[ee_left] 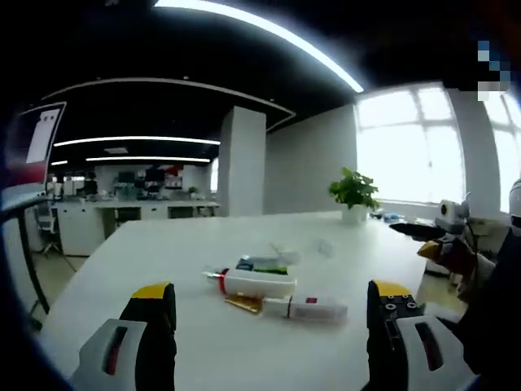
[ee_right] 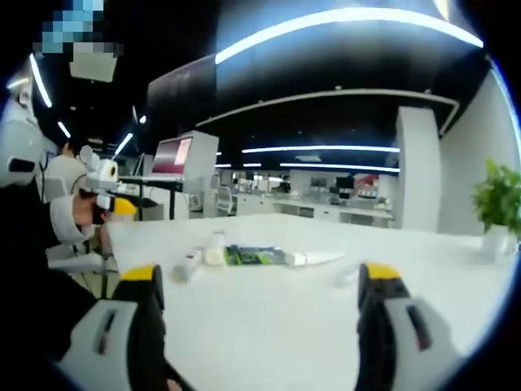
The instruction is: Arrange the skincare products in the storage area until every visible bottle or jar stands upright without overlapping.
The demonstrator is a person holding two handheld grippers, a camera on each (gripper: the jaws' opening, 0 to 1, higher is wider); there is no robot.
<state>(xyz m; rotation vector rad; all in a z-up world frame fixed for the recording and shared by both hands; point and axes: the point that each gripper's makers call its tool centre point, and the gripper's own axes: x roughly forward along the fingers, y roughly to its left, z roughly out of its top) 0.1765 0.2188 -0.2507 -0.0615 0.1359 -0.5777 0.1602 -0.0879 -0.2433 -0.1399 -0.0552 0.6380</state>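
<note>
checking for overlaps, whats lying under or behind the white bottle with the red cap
In the left gripper view, a dark green-labelled pack lies behind the white bottle, and a gold-ended tube lies against its front. Anything beneath it is covered.

A white bottle (ee_left: pixel 259 283), a white tube (ee_left: pixel 313 309) and what may be a green packet (ee_left: pixel 262 265) are lying flat together mid-table.

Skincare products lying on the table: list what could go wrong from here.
1. The white bottle and white tube lie flat and close together, with a gold item between them; closing on one may drag the others.
2. The tube looks slender, so it may topple once stood upright.
3. Both the left gripper and right gripper are open and well short of the products.
</note>
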